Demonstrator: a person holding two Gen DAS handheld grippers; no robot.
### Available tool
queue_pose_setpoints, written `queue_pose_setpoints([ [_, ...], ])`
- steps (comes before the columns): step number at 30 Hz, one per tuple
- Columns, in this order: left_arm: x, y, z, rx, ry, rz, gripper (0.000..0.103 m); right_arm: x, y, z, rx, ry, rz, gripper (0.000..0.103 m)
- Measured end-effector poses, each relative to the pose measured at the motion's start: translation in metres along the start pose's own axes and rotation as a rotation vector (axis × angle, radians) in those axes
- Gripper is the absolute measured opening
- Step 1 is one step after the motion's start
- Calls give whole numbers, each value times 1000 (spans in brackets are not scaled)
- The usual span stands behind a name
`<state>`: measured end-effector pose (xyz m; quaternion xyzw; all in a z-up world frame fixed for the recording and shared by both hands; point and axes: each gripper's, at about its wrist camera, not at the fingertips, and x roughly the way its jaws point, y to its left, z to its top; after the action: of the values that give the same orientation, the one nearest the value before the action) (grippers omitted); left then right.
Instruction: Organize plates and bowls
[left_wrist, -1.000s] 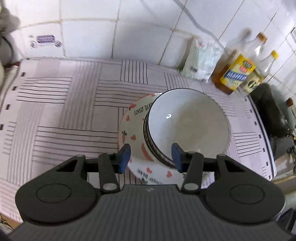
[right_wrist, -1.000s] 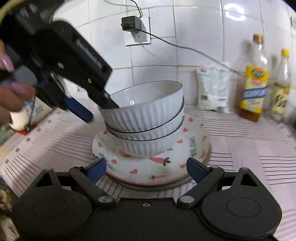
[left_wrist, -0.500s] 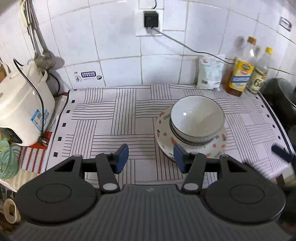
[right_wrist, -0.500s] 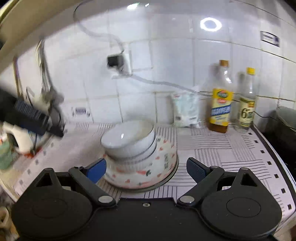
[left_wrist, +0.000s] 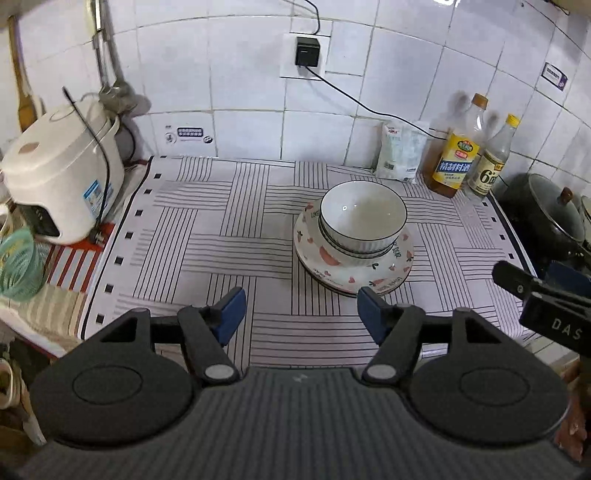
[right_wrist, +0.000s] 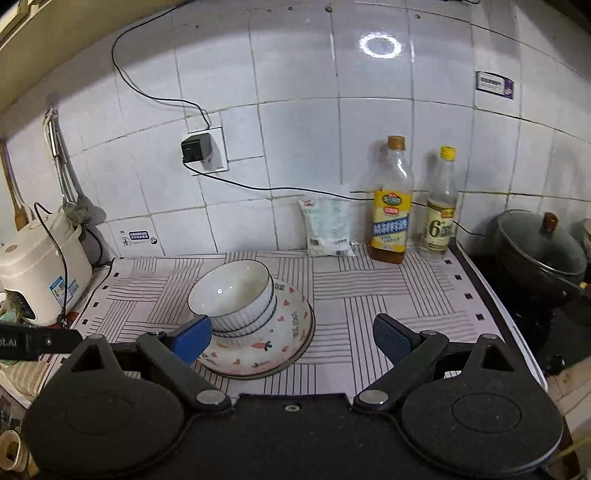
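Observation:
White ribbed bowls (left_wrist: 364, 221) with dark rims are stacked on heart-and-carrot patterned plates (left_wrist: 325, 264) in the middle of the striped counter mat. The stack also shows in the right wrist view, bowls (right_wrist: 232, 295) on plates (right_wrist: 284, 332). My left gripper (left_wrist: 299, 314) is open and empty, held back and above the mat, short of the stack. My right gripper (right_wrist: 291, 338) is open and empty, near the counter's front edge, the stack just beyond its left finger. The right gripper's body shows at the right edge of the left wrist view (left_wrist: 546, 302).
A white rice cooker (left_wrist: 59, 173) stands at the left. A white bag (left_wrist: 400, 151) and two bottles (left_wrist: 458, 155) stand against the tiled wall. A dark lidded pot (left_wrist: 543, 214) sits on the stove at the right. A green basket (left_wrist: 18, 266) is far left.
Both grippers have pulled back and up from the stack, which stays on the mat. The left gripper, earlier right over the top bowl, is now well clear of it.

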<state>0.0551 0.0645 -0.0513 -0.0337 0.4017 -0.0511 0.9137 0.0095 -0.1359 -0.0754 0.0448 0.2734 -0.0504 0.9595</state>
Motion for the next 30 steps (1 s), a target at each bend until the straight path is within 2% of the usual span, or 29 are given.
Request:
queue_pose_setpoints([
  [3,-3,0,-8,-9,-7,15,73,-4,-1,-4,9,31,-71,103],
  [7,-3,2,-17,-16,-10,23,77,-11,1,-11,-55,58,-117,103],
  [10,-4,4,-25,-23,-27,29,85,-22,0,-12,-70,36,-124,103],
  [13,-3,4,-30,1,-42,47,93,-30,-3,-12,-53,29,-92,103],
  [18,-8,9,-37,-10,-84,80,96,-39,-3,-14,-63,9,-82,103],
  [22,-12,13,-39,-12,-79,86,96,-41,-1,-16,-42,30,-15,103],
  [25,-15,16,-40,-32,-85,99,96,-44,7,-19,-73,26,-26,103],
  [30,-18,11,-40,4,-104,140,96,-49,11,-24,-74,18,-46,103],
])
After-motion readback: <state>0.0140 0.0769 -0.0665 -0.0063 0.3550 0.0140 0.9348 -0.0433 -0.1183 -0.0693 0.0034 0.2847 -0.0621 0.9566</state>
